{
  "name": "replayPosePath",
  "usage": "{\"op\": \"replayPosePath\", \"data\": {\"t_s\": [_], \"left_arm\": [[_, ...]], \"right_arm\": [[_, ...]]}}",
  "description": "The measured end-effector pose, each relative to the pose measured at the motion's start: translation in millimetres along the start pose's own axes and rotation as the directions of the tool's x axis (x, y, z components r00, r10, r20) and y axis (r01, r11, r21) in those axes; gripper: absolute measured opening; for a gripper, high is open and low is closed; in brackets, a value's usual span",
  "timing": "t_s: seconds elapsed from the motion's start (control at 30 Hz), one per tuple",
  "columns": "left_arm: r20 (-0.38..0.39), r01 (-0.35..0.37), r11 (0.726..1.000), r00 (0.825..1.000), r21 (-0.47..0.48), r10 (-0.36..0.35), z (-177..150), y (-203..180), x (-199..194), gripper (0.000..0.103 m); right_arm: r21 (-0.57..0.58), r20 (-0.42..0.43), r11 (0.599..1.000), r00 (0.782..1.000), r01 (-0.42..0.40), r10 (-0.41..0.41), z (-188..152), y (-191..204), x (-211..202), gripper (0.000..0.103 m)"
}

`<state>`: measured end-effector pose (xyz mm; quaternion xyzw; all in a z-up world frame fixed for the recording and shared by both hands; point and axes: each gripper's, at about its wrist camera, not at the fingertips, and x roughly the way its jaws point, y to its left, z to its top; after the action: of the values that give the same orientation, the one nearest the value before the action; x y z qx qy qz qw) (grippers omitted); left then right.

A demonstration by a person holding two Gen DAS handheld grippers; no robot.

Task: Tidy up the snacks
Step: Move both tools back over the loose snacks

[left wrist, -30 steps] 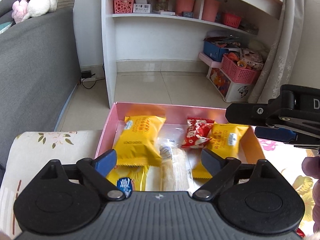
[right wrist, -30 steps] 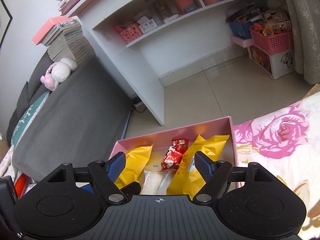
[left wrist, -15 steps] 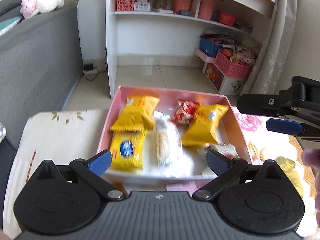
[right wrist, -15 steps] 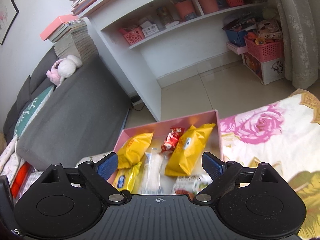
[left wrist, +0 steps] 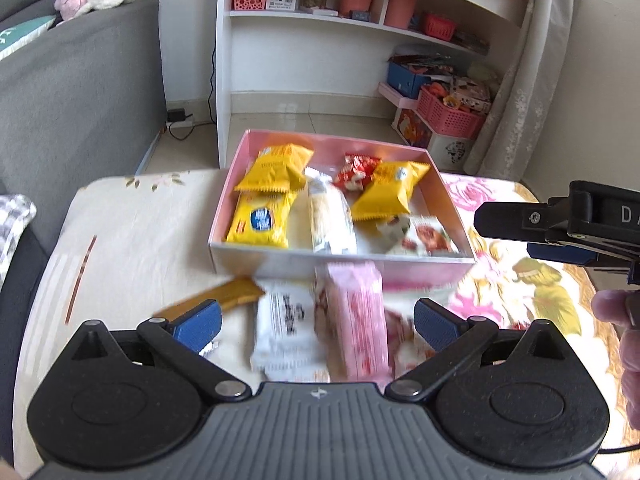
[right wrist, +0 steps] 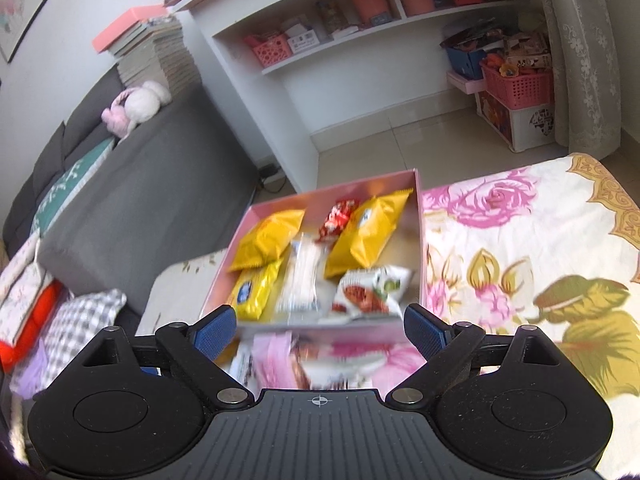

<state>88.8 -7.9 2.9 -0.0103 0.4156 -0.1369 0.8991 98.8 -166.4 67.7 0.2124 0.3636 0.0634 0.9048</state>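
Note:
A pink box (left wrist: 340, 266) stands on the floral tablecloth and holds several snacks: yellow packets (left wrist: 276, 166), a red packet (left wrist: 356, 170), a clear-wrapped roll (left wrist: 328, 216) and a white packet (left wrist: 424, 236). In front of its near wall lie loose snacks: a pink packet (left wrist: 356, 320), a white packet (left wrist: 284, 328) and a golden-brown bar (left wrist: 224, 298). My left gripper (left wrist: 318, 322) hangs open above these loose snacks, holding nothing. My right gripper (right wrist: 320, 326) is open too, over the pink packet (right wrist: 280, 356) near the box (right wrist: 419, 240). It also shows at the right edge of the left wrist view, with a hand behind it.
A grey sofa (left wrist: 80, 100) runs along the left, with a checkered cloth (right wrist: 80, 320) on it. Beyond the table stand a white shelf unit (left wrist: 304, 60), pink baskets (left wrist: 452, 116) on the floor and a curtain (left wrist: 532, 60). The flowered tablecloth (right wrist: 520, 272) stretches right of the box.
Both grippers have drawn back from over the box toward the table's near side and their jaws have widened. The loose snacks in front of the box have come into view.

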Motion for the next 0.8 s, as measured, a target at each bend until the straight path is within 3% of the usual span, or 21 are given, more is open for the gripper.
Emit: {"op": "replayPosePath", "data": {"t_s": [0.27,0.53,0.8], "left_arm": [[-0.007,0.000,1.000,1.000,-0.020,-0.001,-21,11,-10,0.103],[-0.008,-0.019,1.000,1.000,-0.025,0.019,-51,21,-4,0.103],[0.011,-0.008,0.999,1.000,-0.047,0.009,-70,21,8,0.102]], "right_arm": [[-0.051,0.009,0.999,1.000,0.015,-0.014,-29,1,-16,0.097],[-0.067,0.075,0.998,0.997,0.015,-0.010,-56,-11,-23,0.098],[-0.185,0.075,0.978,0.994,0.094,-0.082,-78,-15,-13,0.098]]}}
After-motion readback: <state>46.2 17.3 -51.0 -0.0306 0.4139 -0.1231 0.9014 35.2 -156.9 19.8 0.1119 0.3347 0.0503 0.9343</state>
